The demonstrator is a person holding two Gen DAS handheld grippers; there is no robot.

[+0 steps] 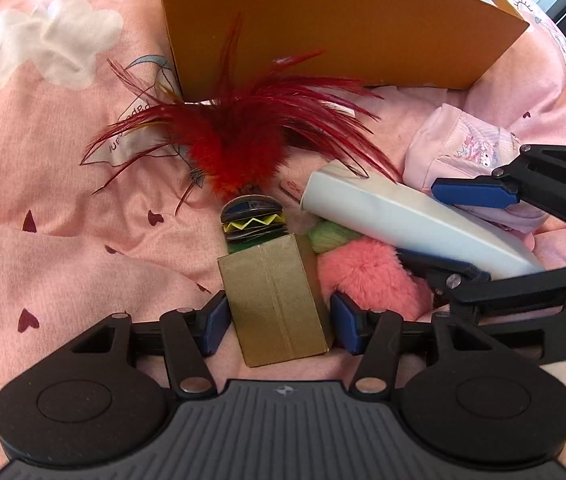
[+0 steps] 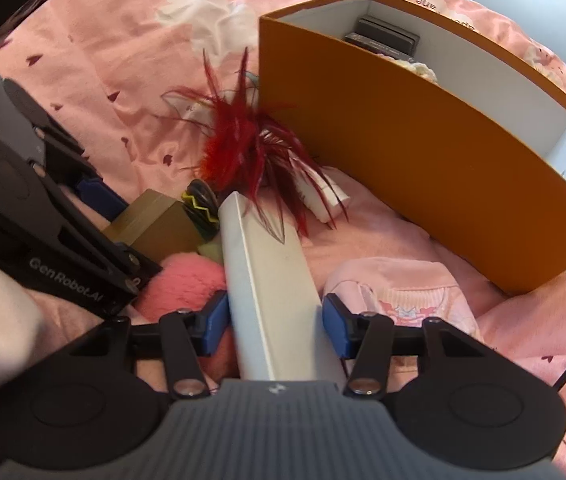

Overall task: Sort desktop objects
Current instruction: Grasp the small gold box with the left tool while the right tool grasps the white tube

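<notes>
Left gripper [image 1: 279,322] straddles gold box [image 1: 279,300], pads apart. Right gripper [image 2: 275,322] straddles white box [image 2: 267,276], not clamped. Risk: feathers [image 2: 251,156] draped ahead may snag on lift.

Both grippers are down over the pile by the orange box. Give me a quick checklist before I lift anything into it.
1. Gold box centred between left gripper pads: ok.
2. Left pads pressing on it: cannot tell; small gaps seem to show.
3. White box between right gripper pads: ok; firm grip: cannot tell.
4. Red feathers clear of the white box: not ok, tips lie across its far end.
5. Pink pompom clear of both boxes: not ok, wedged between them.
6. Orange box open with room: ok.
</notes>
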